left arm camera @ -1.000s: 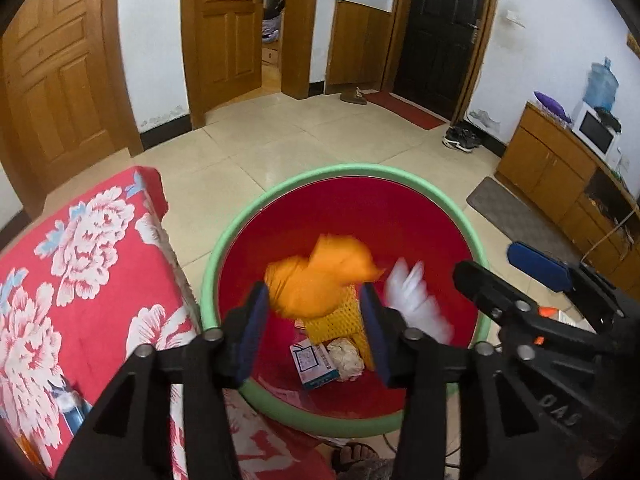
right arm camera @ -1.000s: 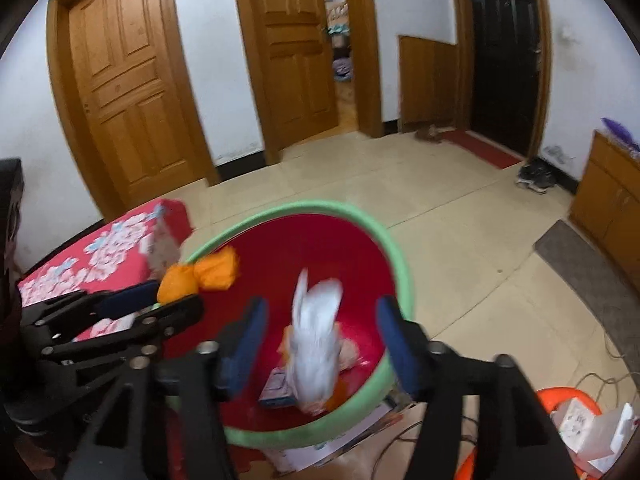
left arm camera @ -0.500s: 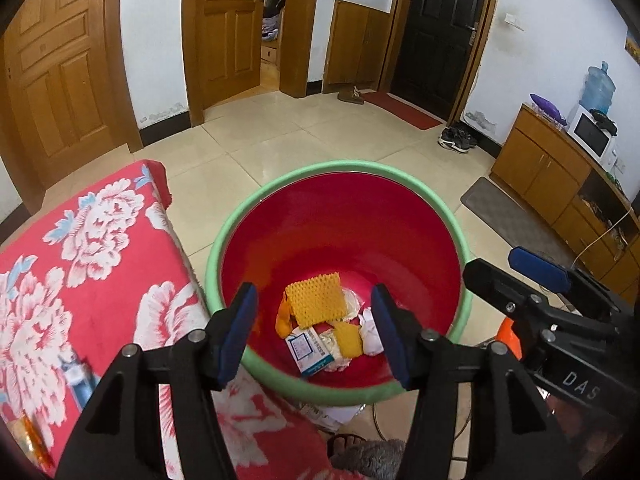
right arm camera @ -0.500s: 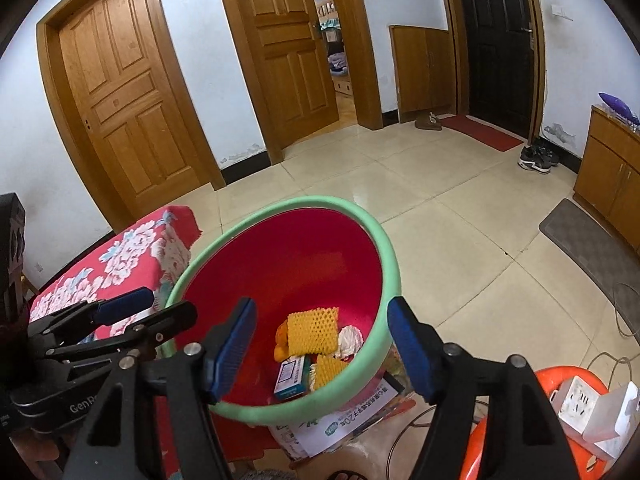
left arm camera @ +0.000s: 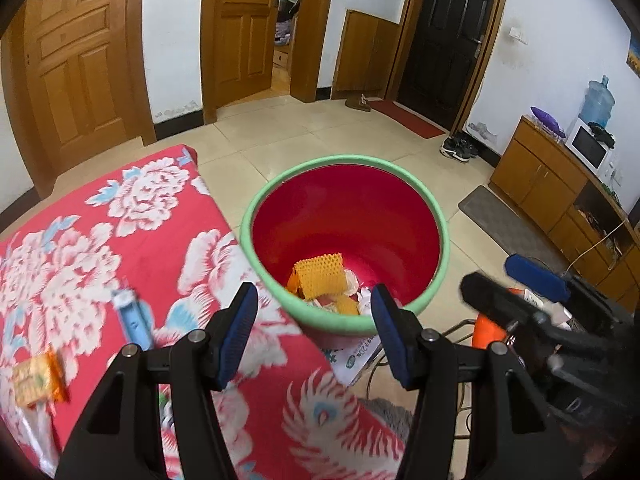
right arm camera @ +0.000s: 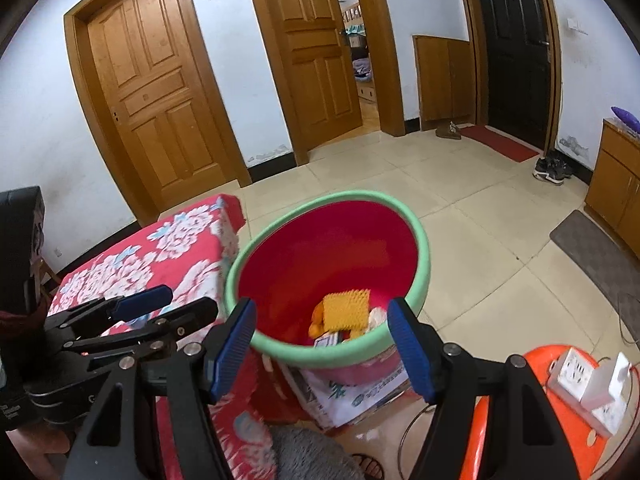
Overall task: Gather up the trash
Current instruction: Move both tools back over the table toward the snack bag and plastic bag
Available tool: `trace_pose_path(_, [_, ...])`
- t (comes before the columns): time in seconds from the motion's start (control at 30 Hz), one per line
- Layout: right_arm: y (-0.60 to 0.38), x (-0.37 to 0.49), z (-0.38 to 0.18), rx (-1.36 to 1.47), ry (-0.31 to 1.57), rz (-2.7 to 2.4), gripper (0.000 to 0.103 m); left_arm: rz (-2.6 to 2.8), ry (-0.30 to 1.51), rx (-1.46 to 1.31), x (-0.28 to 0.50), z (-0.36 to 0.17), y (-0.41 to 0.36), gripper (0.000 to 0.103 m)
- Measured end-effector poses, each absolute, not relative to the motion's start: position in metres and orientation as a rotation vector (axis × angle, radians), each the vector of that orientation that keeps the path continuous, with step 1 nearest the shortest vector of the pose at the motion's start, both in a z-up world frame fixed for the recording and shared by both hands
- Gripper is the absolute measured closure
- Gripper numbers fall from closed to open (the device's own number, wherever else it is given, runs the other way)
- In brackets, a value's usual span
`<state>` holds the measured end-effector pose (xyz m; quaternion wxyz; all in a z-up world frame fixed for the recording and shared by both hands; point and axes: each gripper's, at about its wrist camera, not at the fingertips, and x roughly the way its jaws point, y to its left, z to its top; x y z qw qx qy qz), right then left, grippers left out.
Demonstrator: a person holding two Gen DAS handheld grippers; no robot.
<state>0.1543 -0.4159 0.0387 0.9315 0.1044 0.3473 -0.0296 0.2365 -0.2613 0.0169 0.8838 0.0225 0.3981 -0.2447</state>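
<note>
A table with a red flowered cloth (left arm camera: 120,240) stands beside a red bin with a green rim (left arm camera: 344,322). At the bottom of the bin lies the trash: a yellow foam net (left arm camera: 320,276) and crumpled papers (left arm camera: 362,294). On the cloth lie a blue packet (left arm camera: 132,316) and an orange wrapper (left arm camera: 36,376). The left gripper (left arm camera: 312,334) and the right gripper (right arm camera: 322,346) both stand open and hold nothing.

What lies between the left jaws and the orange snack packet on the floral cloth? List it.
In the left wrist view, a blue-and-white tube lies on the floral cloth between the empty left gripper and the orange snack packet; otherwise only bare cloth.
</note>
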Motion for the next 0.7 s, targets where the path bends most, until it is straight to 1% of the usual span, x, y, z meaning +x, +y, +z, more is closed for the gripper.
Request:
trace_pose_path(0.23, [-0.386,0.138,0.036,0.195,0.729,-0.015,0.033,-0.471,0.815,0.022,0.214,0.022,-0.227,0.045])
trace_pose_path(0.7, [-0.345,0.110,0.043,0.156,0.733,0.028,0.033,-0.445,0.813,-0.012,0.179,0.017,-0.188,0.045])
